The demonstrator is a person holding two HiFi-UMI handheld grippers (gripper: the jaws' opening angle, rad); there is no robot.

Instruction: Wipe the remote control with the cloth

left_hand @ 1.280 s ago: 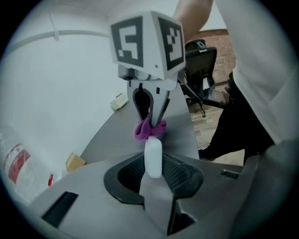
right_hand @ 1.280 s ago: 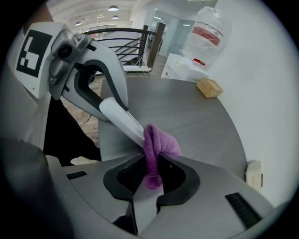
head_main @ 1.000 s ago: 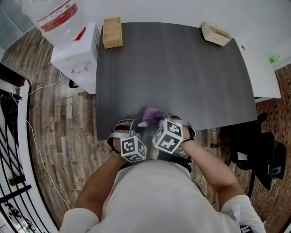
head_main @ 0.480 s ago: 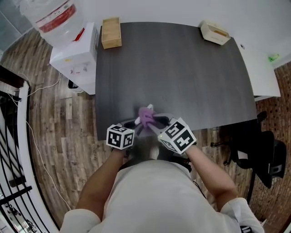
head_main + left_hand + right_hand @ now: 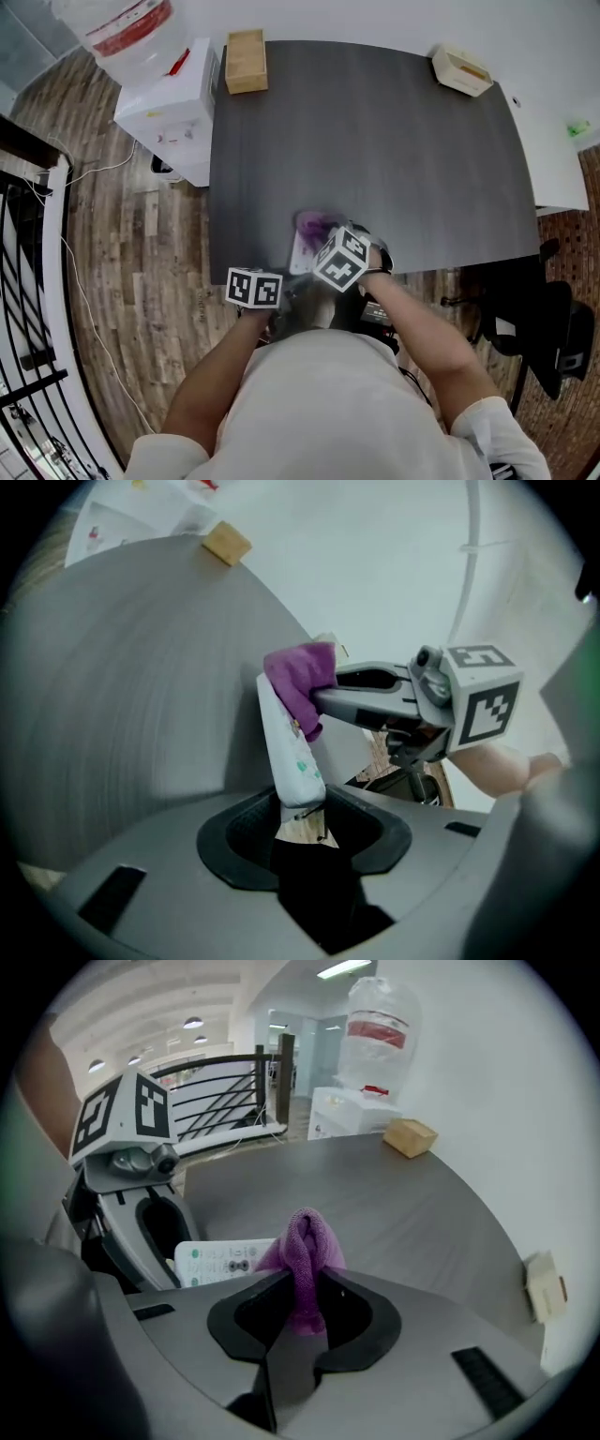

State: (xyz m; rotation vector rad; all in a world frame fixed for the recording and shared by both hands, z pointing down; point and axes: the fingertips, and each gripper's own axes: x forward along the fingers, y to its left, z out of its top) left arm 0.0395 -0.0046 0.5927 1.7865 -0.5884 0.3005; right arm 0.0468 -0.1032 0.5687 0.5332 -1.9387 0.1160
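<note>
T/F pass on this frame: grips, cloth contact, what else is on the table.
1. The right gripper grips a purple cloth. True.
2. The left gripper is empty. False: the end of the white remote control sits between its fingers, which are opening.
3. The cloth touches the remote control. True, it touches near the remote's far end.
4. The far corners of the table are bare. False: in the head view a wooden box sits at the far left corner and a pale tray at the far right.
</note>
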